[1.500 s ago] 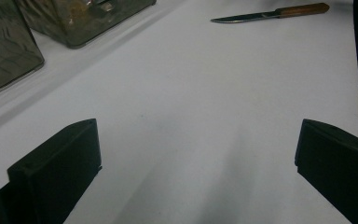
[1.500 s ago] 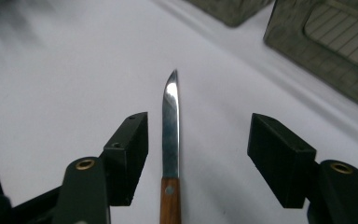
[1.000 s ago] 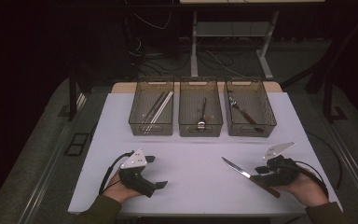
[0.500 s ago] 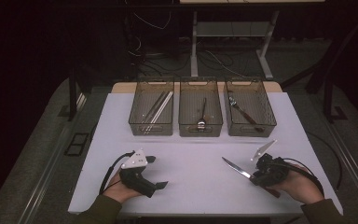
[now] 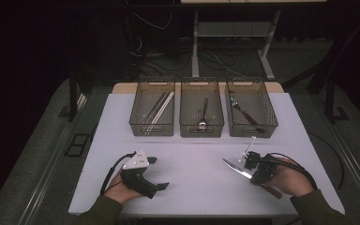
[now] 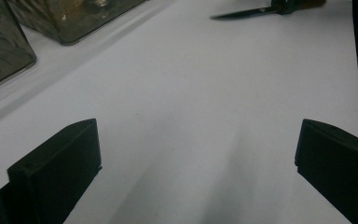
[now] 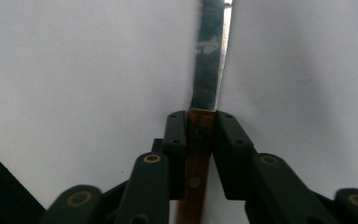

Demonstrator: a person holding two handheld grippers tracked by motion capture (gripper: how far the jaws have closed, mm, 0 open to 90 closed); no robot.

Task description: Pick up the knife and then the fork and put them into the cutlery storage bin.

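Observation:
A knife (image 5: 233, 167) with a steel blade and a wooden handle lies on the white table (image 5: 192, 154) at the front right, its tip pointing left. My right gripper (image 5: 253, 171) has just been closing its jaws on it. In the right gripper view both pads (image 7: 177, 135) press on the handle of the knife (image 7: 209, 60), just behind the blade. My left gripper (image 5: 159, 173) rests at the front left with its jaws wide open on bare table. The left gripper (image 6: 198, 163) holds nothing, and the knife (image 6: 242, 13) lies far beyond it.
Three clear bins stand in a row at the back. The left bin (image 5: 152, 133) holds long thin sticks, the middle bin (image 5: 201, 135) a spoon, and the right bin (image 5: 252, 135) a fork-like utensil. The table's front edge runs just under both hands.
The right hand has slid a little left along the knife and rolled, so its grey plate now stands on edge. Its jaws have closed on the handle. The left hand stayed put.

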